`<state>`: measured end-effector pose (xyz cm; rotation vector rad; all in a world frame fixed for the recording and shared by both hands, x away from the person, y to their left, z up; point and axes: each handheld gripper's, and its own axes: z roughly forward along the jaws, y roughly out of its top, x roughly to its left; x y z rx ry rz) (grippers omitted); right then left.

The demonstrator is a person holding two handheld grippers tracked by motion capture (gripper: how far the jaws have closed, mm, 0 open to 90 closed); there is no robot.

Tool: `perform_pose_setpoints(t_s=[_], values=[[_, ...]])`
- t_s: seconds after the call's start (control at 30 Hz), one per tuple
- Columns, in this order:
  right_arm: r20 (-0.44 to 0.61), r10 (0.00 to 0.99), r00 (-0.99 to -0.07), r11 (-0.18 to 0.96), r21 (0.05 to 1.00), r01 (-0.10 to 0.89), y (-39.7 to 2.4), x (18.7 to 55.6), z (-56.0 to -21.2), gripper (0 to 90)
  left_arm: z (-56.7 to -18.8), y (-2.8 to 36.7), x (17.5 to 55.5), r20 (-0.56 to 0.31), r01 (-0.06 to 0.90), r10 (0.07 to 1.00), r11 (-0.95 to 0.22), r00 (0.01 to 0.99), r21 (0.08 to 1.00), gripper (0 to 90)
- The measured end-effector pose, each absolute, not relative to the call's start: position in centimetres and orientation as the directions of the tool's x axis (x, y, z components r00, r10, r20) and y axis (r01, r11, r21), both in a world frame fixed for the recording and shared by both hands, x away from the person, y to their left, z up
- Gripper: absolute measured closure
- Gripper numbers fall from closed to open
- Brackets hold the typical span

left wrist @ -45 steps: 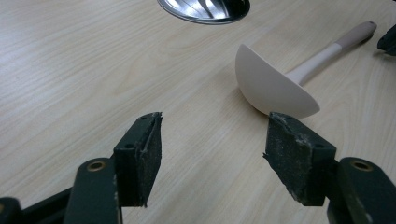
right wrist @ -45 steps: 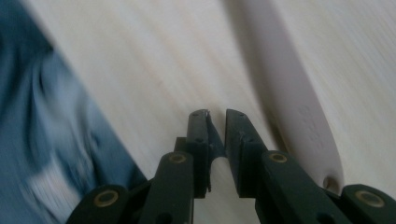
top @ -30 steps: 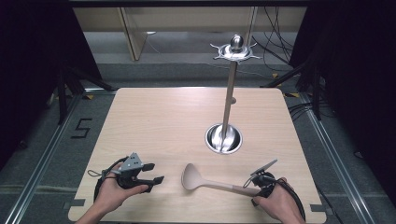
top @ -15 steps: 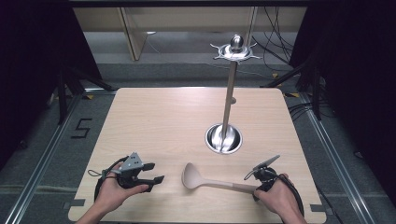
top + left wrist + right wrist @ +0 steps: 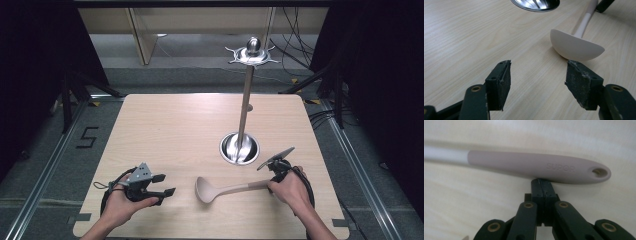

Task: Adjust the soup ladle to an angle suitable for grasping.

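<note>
From the high view I saw the beige plastic ladle point(image 5: 227, 189) lying flat on the pale wooden table point(image 5: 170, 135), just in front of the round polished steel base point(image 5: 240, 148) of the tall utensil stand, which I took as my landmark. Its long axis ran nearly across the table, tilted slightly: the bowl pointed to my left of the base and a little nearer me, while the taupe handle end pointed right, toward my right gripper point(image 5: 274, 171). In the left gripper view the ladle's bowl point(image 5: 575, 46) sat tipped on its rounded side, its white neck running away toward the steel base point(image 5: 535, 3) at the top edge. The shallow dish of that base held only the foot of the steel pole point(image 5: 245, 102), which rose to a star-shaped hook crown point(image 5: 251, 54) with nothing hanging from it. My right gripper point(image 5: 543, 185) rested on the table in front of the base and to its right, its jaws pressed together with their tips touching the underside of the handle point(image 5: 541, 166) near its hanging hole; they gripped nothing. My left gripper point(image 5: 164, 185) sat well to the left of the base, near the table's front edge, its jaws point(image 5: 537, 83) spread wide and aimed at the bowl, with bare wood between them.
</note>
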<state>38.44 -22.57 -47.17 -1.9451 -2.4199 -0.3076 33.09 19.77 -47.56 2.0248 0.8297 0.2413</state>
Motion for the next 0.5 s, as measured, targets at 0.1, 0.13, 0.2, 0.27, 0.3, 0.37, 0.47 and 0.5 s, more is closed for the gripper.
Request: perform_pose_setpoints(t_s=[0.1, 0.13, 0.2, 0.27, 0.3, 0.37, 0.47, 0.5], values=[[0.129, 0.970, -0.207, 0.185, 0.165, 0.969, -22.2, 40.1, -47.3, 90.0, -47.5, 19.9, 33.2, -0.123, 0.441, 0.631, -0.378, 0.766, 0.814, 35.8], [0.119, 0.973, -0.199, 0.177, 0.175, 0.969, -22.1, 40.5, -47.3, 90.0, -47.5, 19.9, 33.2, -0.122, 0.441, 0.630, -0.378, 0.767, 0.814, 35.8], [0.115, 0.974, -0.197, 0.175, 0.178, 0.968, -21.9, 40.9, -47.3, 90.0, -47.5, 19.9, 33.2, -0.122, 0.440, 0.629, -0.381, 0.768, 0.813, 35.9], [0.101, 0.974, -0.204, 0.183, 0.180, 0.966, -21.8, 41.2, -47.4, 90.0, -47.5, 19.9, 33.2, -0.123, 0.441, 0.630, -0.379, 0.767, 0.813, 35.9], [0.106, 0.973, -0.203, 0.181, 0.186, 0.966, -21.8, 41.2, -47.4, 90.0, -47.6, 19.9, 33.3, -0.124, 0.441, 0.633, -0.374, 0.764, 0.816, 36.0], [0.119, 0.971, -0.205, 0.178, 0.208, 0.962, -22.0, 40.8, -47.2, 89.8, -47.7, 19.8, 33.3, -0.143, 0.460, 0.640, -0.362, 0.755, 0.811, 36.1], [0.147, 0.970, -0.192, 0.150, 0.256, 0.955, -22.4, 39.6, -46.8, 83.6, -47.6, 19.8, 33.5, -0.128, 0.446, 0.628, -0.381, 0.768, 0.810, 36.1], [0.163, 0.965, -0.204, 0.153, 0.281, 0.947, -22.7, 39.2, -46.7, 81.2, -47.6, 19.8, 33.6, -0.128, 0.447, 0.628, -0.382, 0.768, 0.809, 36.1]])
